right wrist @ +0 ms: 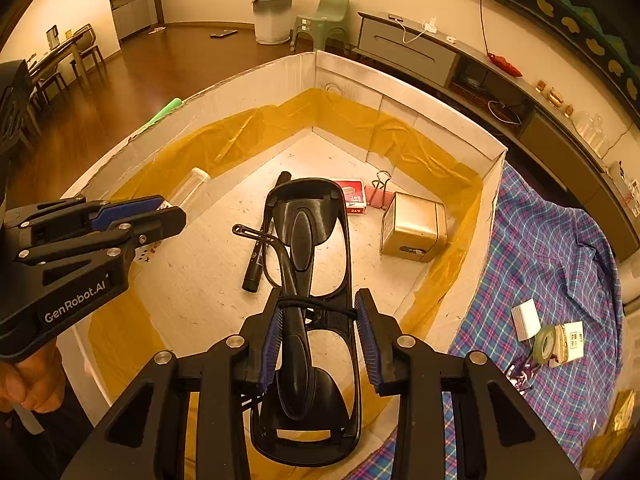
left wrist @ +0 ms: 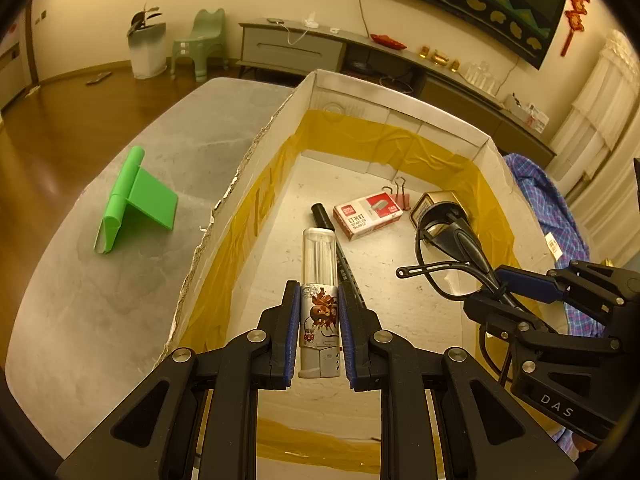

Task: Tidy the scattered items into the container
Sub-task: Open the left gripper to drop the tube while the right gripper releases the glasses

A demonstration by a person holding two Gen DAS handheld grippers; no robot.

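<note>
A white cardboard box (left wrist: 280, 120) lined with yellow tape holds a staples box (left wrist: 366, 216), a pink binder clip (left wrist: 402, 196), a gold tin (left wrist: 434, 200) and a black marker (right wrist: 260, 252). My left gripper (left wrist: 319, 332) is shut on a printed bottle with a clear cap (left wrist: 319, 276), held over the box floor. My right gripper (right wrist: 320, 340) is shut on a black handheld scanner with its cable (right wrist: 306, 248), held above the box; it shows in the left wrist view (left wrist: 452, 236). The left gripper shows in the right wrist view (right wrist: 132, 216).
A green phone stand (left wrist: 132, 200) sits on the grey table left of the box. A plaid cloth (right wrist: 560, 264) right of the box carries a tape roll (right wrist: 546, 342), a white block (right wrist: 526, 318) and a small card box (right wrist: 572, 340).
</note>
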